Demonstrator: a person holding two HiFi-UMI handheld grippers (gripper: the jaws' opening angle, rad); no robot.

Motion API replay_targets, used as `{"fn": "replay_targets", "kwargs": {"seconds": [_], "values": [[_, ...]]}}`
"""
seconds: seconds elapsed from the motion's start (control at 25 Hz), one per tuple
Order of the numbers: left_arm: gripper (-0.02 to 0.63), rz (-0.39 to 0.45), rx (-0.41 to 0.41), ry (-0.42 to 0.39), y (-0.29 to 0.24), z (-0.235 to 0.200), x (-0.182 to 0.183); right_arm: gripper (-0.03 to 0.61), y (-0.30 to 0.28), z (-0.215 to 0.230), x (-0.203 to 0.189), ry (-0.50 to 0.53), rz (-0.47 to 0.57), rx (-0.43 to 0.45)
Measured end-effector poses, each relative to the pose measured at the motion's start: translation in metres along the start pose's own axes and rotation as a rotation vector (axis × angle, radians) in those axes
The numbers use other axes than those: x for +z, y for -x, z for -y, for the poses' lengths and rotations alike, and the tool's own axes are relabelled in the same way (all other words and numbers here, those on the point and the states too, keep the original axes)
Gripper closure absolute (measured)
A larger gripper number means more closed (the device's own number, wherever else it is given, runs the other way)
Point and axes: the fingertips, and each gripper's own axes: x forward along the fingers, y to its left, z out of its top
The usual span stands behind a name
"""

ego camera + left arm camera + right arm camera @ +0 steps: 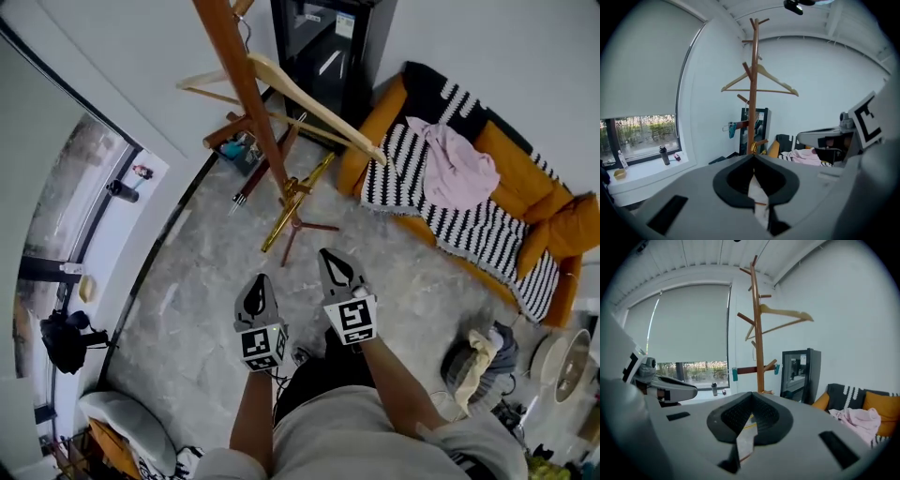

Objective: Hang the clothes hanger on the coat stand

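Grey floor (206, 281) is lying bare around the left tongs (259, 286) and right tongs (336, 267). Both are sitting closed and empty, likely because the hanger (309, 103) is already hanging on the stand (246, 84) at 12 o'clock. Free room is stretching all round them, with only the sofa (562, 225) edging in at 2 o'clock.
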Motion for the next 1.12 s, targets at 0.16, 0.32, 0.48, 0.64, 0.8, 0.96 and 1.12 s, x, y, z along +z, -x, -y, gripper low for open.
{"fn": "replay_targets", "kwargs": {"seconds": [0.16, 0.32, 0.48, 0.64, 0.8, 0.96, 1.12], "values": [[0.603, 0.039, -0.039, -0.005, 0.046, 0.003, 0.02, 0.574, 0.039, -0.028, 0.038, 0.075, 0.057, -0.041], [0.603, 0.087, -0.1, -0.067, 0.091, 0.011, 0.046, 0.574, 0.08, -0.054, 0.069, 0.129, 0.112, -0.059], [0.603, 0.136, -0.149, -0.111, 0.137, 0.016, 0.065, 0.574, 0.115, -0.076, 0.096, 0.139, 0.151, -0.098], [0.603, 0.166, -0.175, -0.116, 0.173, 0.02, 0.075, 0.574, 0.151, -0.098, 0.119, 0.16, 0.191, -0.118], [0.603, 0.22, -0.197, -0.128, 0.193, 0.018, 0.1, 0.574, 0.168, -0.112, 0.142, 0.22, 0.223, -0.119], [0.603, 0.258, -0.194, -0.14, 0.2, 0.014, 0.118, 0.574, 0.171, -0.118, 0.157, 0.259, 0.242, -0.118], [0.603, 0.286, -0.186, -0.129, 0.201, 0.018, 0.134, 0.574, 0.17, -0.115, 0.176, 0.234, 0.24, -0.121]]}}
